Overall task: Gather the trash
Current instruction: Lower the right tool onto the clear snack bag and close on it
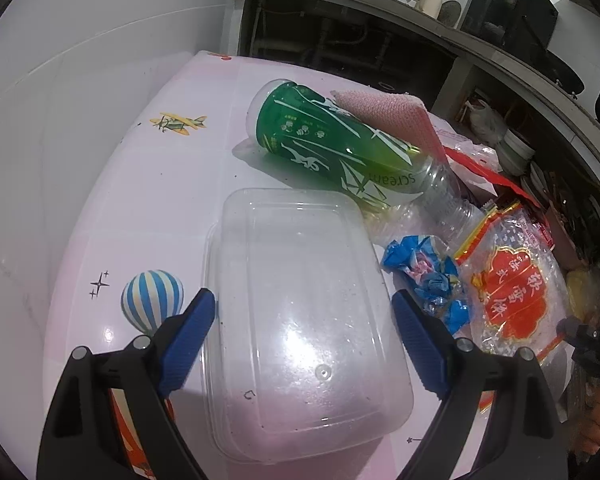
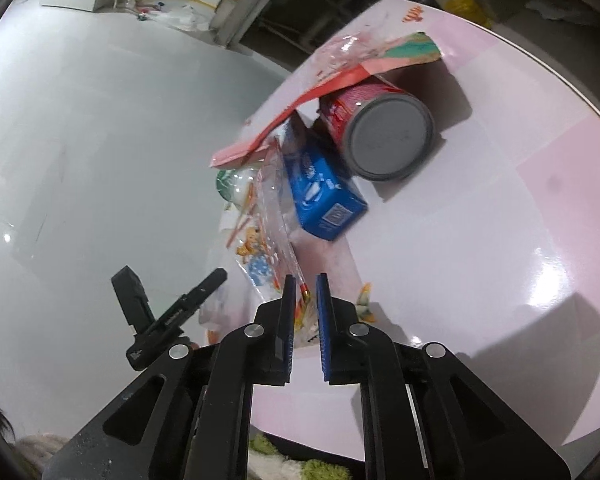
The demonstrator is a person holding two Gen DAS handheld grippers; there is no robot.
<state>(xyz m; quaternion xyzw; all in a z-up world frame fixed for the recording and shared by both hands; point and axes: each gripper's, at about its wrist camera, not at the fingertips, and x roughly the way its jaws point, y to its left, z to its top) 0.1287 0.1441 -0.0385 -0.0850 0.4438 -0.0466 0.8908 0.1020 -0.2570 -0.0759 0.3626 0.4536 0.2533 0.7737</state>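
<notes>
Trash lay heaped on a pink table (image 1: 148,208) printed with a small plane and a striped balloon. Nearest the left gripper (image 1: 304,316), whose blue pads stood spread wide on either side, a clear plastic container (image 1: 300,312) rested upside down; the pads were not pressing it. Behind it a green bottle (image 1: 324,144) lay on its side, its label reading "scream" in white, with a pink mesh sleeve (image 1: 392,116) over it. To the right sat a crumpled blue wrapper (image 1: 428,276) and a clear snack bag (image 1: 512,292) with a red panel of Chinese characters.

In the right wrist view, the right gripper (image 2: 305,284) had its jaws drawn nearly together, with the corner of a clear printed wrapper (image 2: 272,224) between the pad tips; whether they pinched it I could not tell. Beyond lay a blue carton (image 2: 324,192) with a code square, writing too blurred to read, and a red can (image 2: 380,132) on its side under a red-edged wrapper (image 2: 340,80).
</notes>
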